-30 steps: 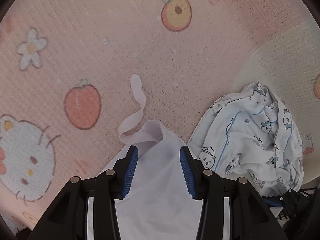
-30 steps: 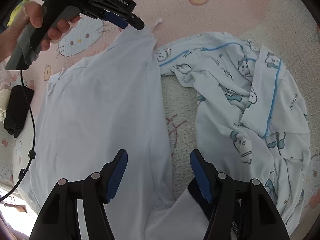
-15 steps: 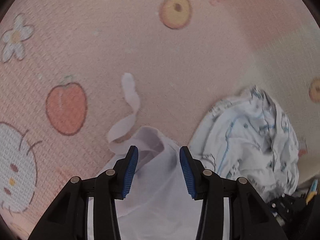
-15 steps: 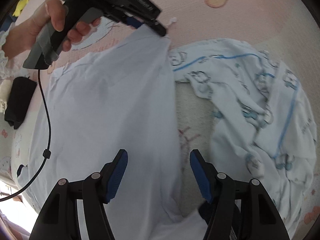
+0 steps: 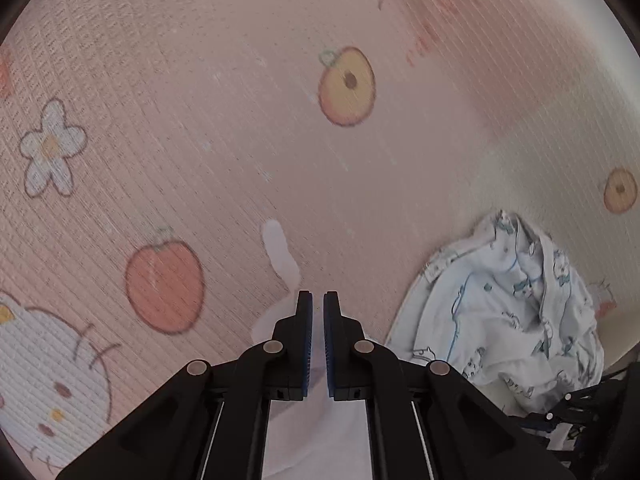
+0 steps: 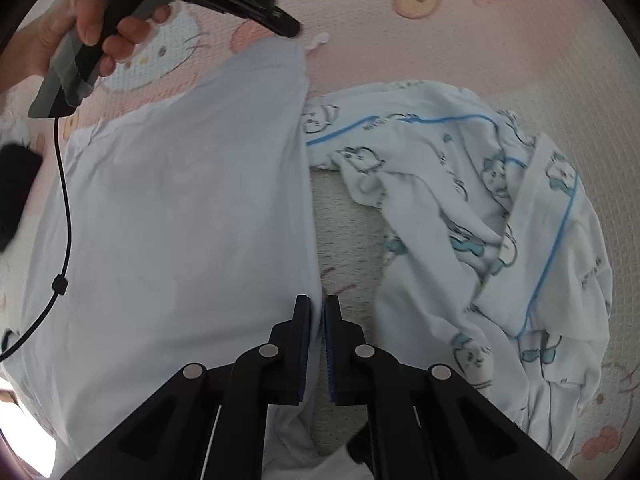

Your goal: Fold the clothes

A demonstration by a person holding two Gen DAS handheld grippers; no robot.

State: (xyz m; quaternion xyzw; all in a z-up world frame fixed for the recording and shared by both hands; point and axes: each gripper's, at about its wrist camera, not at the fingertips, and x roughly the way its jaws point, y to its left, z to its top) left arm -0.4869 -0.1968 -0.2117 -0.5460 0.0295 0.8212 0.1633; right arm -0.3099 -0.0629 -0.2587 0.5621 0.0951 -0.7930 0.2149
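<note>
Left hand [image 6: 86, 30] wrapped round the handle of the left gripper [image 6: 294, 32], seen top left in the right wrist view, tool angled downward to the far corner of the plain white garment [image 6: 180, 220]. Jaws together there, pinched on that corner; same grip in the left wrist view, left gripper [image 5: 318, 308] with blue pads closed on white cloth, thin white strap [image 5: 280, 256] curling off just beyond the tips. Black cable [image 6: 64, 216] hanging from the handle across the garment's left side. Right gripper [image 6: 317, 312] pointed steeply down, jaws together, clamped on the near right edge of the same garment. Plain white garment spread fairly flat on the pink cartoon-print mat [image 5: 240, 120], held at two points along its right edge. Printed white garment with blue piping [image 6: 480, 208] crumpled just beside it on the right, lying half on the cream part of the mat. No containers in view.
</note>
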